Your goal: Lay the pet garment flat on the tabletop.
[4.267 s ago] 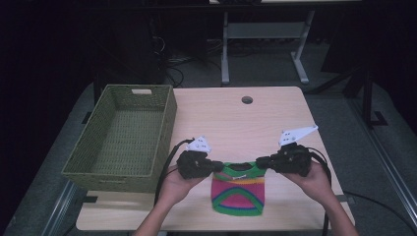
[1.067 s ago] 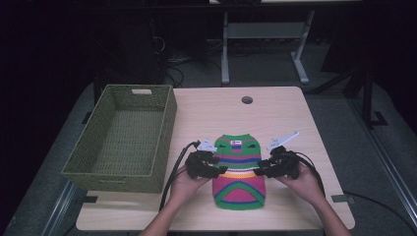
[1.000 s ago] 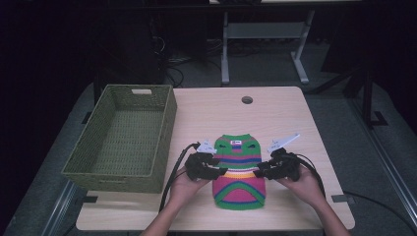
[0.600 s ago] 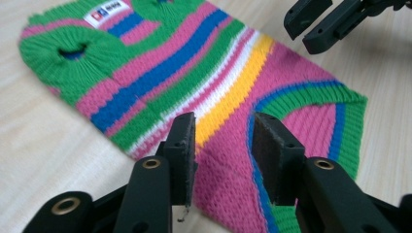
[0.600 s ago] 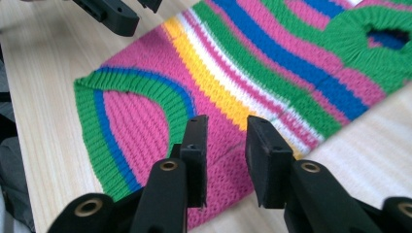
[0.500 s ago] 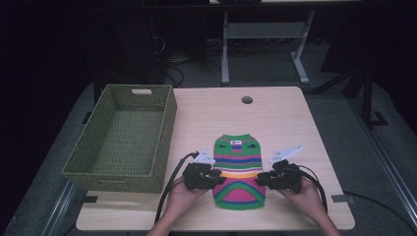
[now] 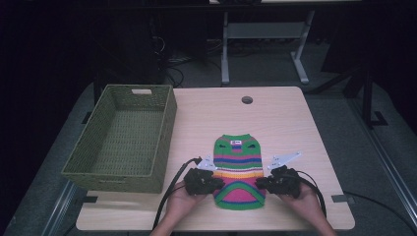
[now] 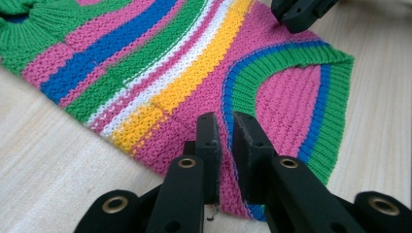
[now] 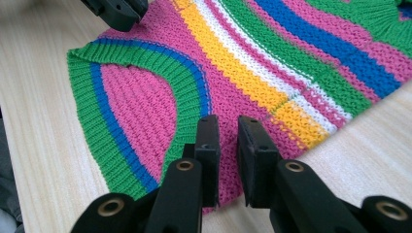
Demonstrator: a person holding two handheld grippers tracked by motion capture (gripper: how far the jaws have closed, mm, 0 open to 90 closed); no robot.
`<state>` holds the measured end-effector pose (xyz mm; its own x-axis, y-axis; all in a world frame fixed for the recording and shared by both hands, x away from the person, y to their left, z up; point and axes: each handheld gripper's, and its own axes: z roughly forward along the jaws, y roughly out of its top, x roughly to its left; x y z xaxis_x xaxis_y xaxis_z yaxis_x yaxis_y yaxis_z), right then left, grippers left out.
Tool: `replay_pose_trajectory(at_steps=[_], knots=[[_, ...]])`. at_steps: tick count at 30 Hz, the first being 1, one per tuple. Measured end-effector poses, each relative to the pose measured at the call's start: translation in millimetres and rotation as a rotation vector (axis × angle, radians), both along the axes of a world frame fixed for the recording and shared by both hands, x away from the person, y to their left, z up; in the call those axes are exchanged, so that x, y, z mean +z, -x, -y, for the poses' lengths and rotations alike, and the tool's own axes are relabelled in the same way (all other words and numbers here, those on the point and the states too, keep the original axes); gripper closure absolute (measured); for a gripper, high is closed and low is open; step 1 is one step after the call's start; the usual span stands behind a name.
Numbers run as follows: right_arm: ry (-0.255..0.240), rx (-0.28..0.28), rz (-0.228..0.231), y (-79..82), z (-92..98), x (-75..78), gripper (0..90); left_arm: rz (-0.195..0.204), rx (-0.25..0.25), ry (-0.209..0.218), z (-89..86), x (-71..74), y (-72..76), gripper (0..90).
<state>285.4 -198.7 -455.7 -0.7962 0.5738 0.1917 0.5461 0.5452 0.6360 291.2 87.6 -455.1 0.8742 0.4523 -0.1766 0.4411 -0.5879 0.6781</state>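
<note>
Two grippers pinch the little striped sweater [image 7: 239,171], one on each side of its near end. The left gripper [image 8: 224,133] has just been closing on the pink knit at the left edge, and the right gripper [image 9: 227,136] on the right edge, likely to lift or fold it evenly. It lies flat on the counter [image 7: 275,113], right of the green basket [image 7: 123,140]. Its long way runs front to back, neck pointing away.

From above our side we look forward and down over the table [image 7: 275,118]. Each gripper camera sits close, looking along its jaws; all three share the striped knitted sweater [image 7: 239,172].
</note>
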Motion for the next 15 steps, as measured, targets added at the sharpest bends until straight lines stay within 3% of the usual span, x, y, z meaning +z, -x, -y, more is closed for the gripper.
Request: replay_pose_trajectory(at_steps=[6, 10, 15], knots=[[0.027, -0.006, 0.000, 0.1, -1.6, -3.4, 80.7, 0.004, -0.018, -0.046, 4.6, -3.4, -0.5, 84.3], [0.021, -0.005, -0.001, -1.0, -0.4, -5.4, 80.6, 0.001, 0.003, -0.034, 6.1, -4.9, -1.4, 84.3], [0.021, -0.009, 0.004, -0.9, -0.1, -5.9, 80.4, 0.012, -0.012, -0.058, 5.5, -4.4, -2.6, 84.3]])
